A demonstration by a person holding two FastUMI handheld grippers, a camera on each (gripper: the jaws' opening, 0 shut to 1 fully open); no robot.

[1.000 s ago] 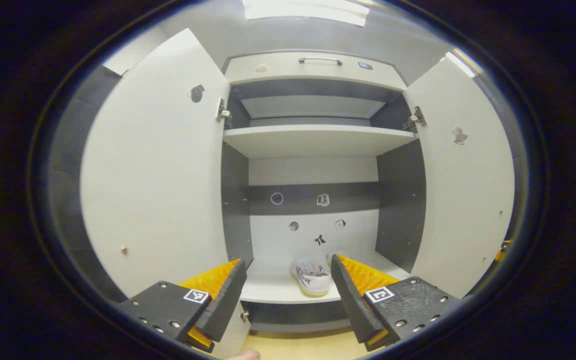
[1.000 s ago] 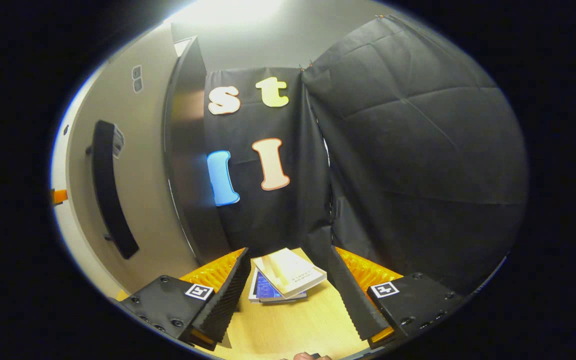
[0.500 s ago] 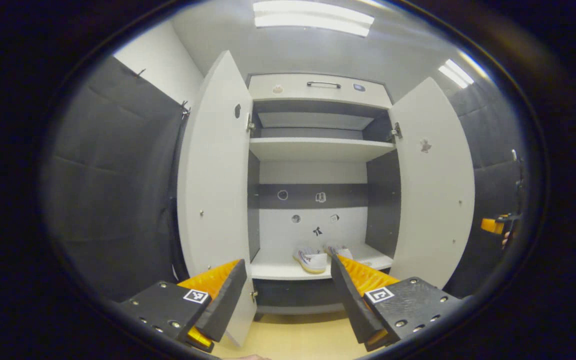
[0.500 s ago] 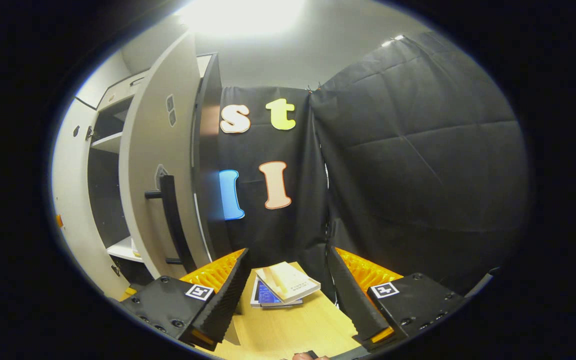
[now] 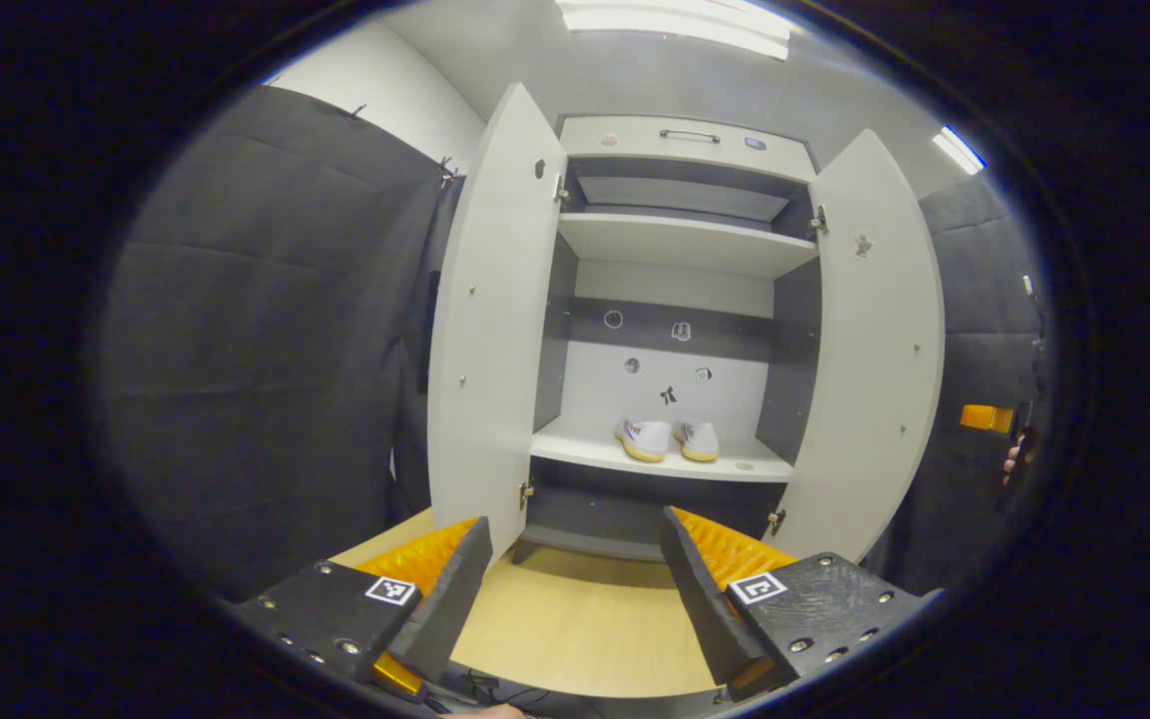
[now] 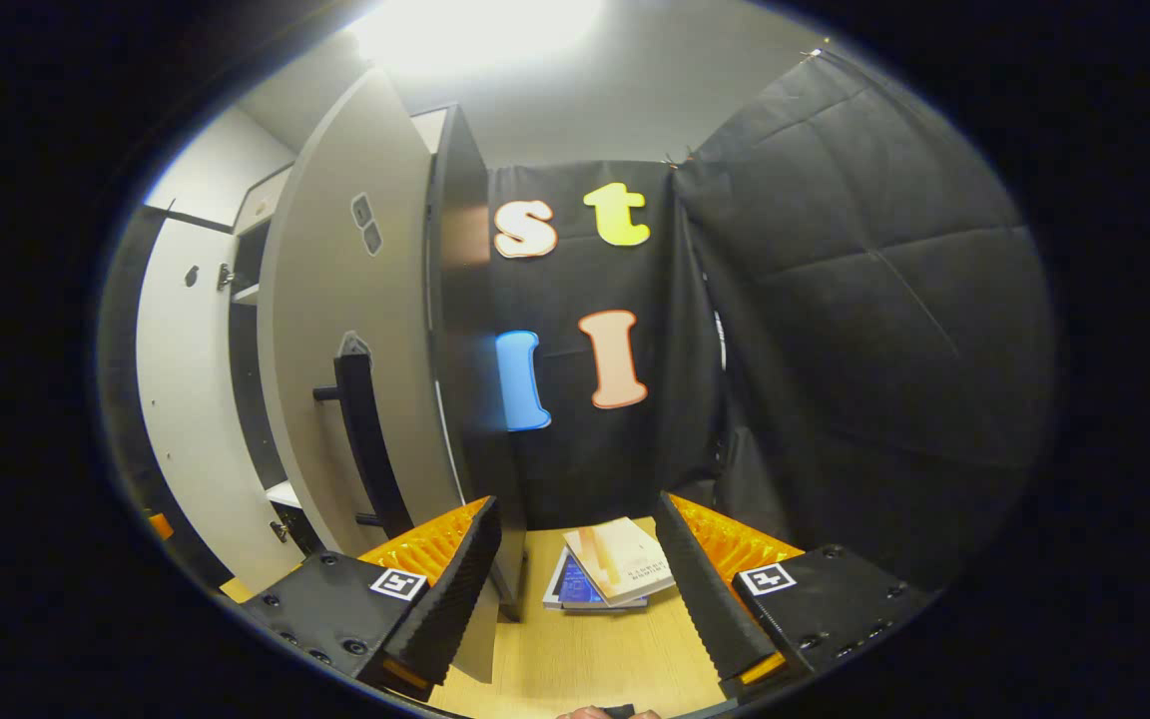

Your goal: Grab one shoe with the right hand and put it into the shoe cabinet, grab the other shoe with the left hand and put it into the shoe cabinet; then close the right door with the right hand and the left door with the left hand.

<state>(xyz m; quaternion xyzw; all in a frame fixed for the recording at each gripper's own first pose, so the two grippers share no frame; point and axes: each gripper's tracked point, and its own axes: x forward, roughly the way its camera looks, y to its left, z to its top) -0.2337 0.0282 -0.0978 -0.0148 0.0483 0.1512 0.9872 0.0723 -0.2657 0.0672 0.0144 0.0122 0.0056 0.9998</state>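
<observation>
Two white shoes [image 5: 643, 439] [image 5: 700, 440] stand side by side on the lower shelf [image 5: 585, 454] of the shoe cabinet. Both doors are wide open: the left door [image 5: 490, 330] and the right door [image 5: 879, 340]. My left gripper [image 5: 575, 589] is open and holds nothing, well back from the cabinet and above the wooden floor. My right gripper [image 6: 580, 589] is open too, beside the outer face of the right door [image 6: 335, 330], whose black handle [image 6: 365, 439] is to the left of its fingers. The right gripper's orange part [image 5: 979, 417] and a hand [image 5: 1012, 459] show beyond the right door.
A small stack of books [image 6: 610, 574] lies on the wooden floor [image 6: 595, 659] by the black cloth wall [image 6: 864, 330]. An upper shelf [image 5: 685, 245] and a top drawer with a handle [image 5: 687, 135] sit above the shoes. Black cloth [image 5: 266, 340] hangs left of the cabinet.
My left gripper has drawn back from the cabinet, which now looks smaller, with both shoes in full sight. My right gripper has drawn back from the right door, whose handle now sits farther off.
</observation>
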